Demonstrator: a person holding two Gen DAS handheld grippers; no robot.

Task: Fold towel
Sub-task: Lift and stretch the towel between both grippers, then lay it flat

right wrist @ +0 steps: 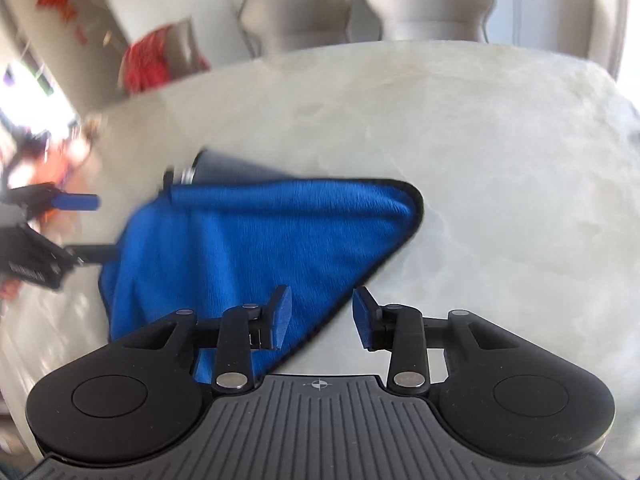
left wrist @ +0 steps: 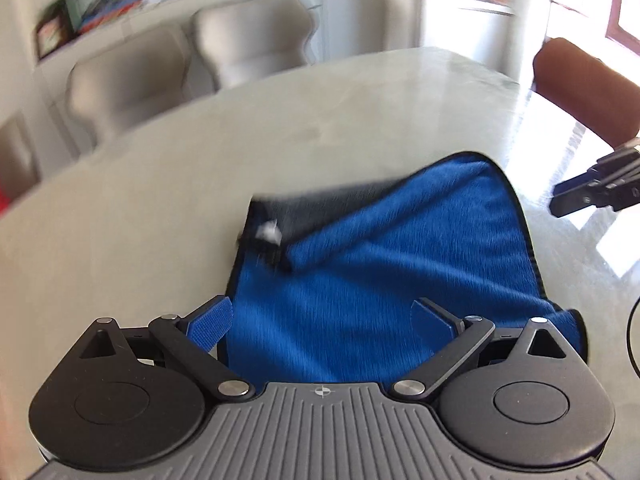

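A blue towel (left wrist: 380, 272) with black trim lies loosely folded on the pale table (left wrist: 160, 200); a grey underside and a white tag (left wrist: 269, 233) show at its far left corner. My left gripper (left wrist: 322, 318) hovers over the towel's near part, jaws wide open, nothing pinched. In the right wrist view the towel (right wrist: 260, 240) forms a rough triangle pointing right. My right gripper (right wrist: 322, 316) stands open above its near diagonal edge, pads clear of the cloth. Each gripper shows in the other's view: the right gripper (left wrist: 576, 196) beyond the towel's right side, the left gripper (right wrist: 106, 227) at its left side.
Two grey chairs (left wrist: 132, 80) (left wrist: 256, 40) stand behind the table's far edge, and a brown chair (left wrist: 580, 92) at the right. A red cloth (right wrist: 152, 64) hangs on a chair at the far left. A black cable (left wrist: 632, 336) curves in at the right.
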